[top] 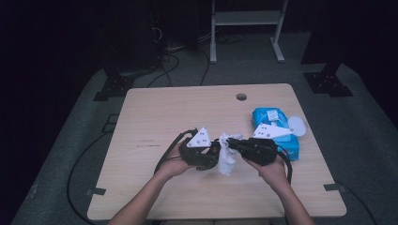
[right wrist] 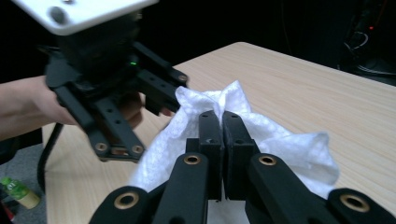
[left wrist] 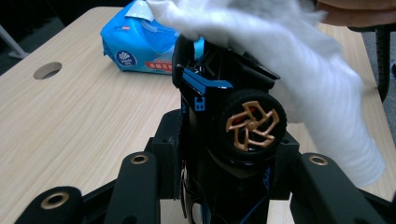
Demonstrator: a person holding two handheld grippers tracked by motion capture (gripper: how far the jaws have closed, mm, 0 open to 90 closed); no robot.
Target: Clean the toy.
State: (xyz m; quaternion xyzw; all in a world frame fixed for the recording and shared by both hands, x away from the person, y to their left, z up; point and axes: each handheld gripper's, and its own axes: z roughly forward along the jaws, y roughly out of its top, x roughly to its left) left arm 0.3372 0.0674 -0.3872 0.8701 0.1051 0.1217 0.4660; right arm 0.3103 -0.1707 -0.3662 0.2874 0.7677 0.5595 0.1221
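Dark room, light wooden table (top: 155,117) with a cable hole (top: 241,97) near the far edge at 12 o'clock, floor cables and a metal stand behind it.

From the high view, I've got my left gripper (top: 211,152) and my right gripper (top: 237,145) meeting mid-table around a white wipe (top: 227,157), with the blue wipes pack (top: 274,122) at 2 o'clock.

In my left gripper view, the jaws are clamped on a black and blue toy car (left wrist: 224,121), gold wheel (left wrist: 252,125) facing me, the wipe draped over its top from 1 o'clock.

In my right gripper view, the jaws are pinched tight on the wipe, with the left gripper at 10 o'clock.

Looks like I'm mid-wipe on the car. Next I'd probably drag the wipe along the body while holding the car steady.
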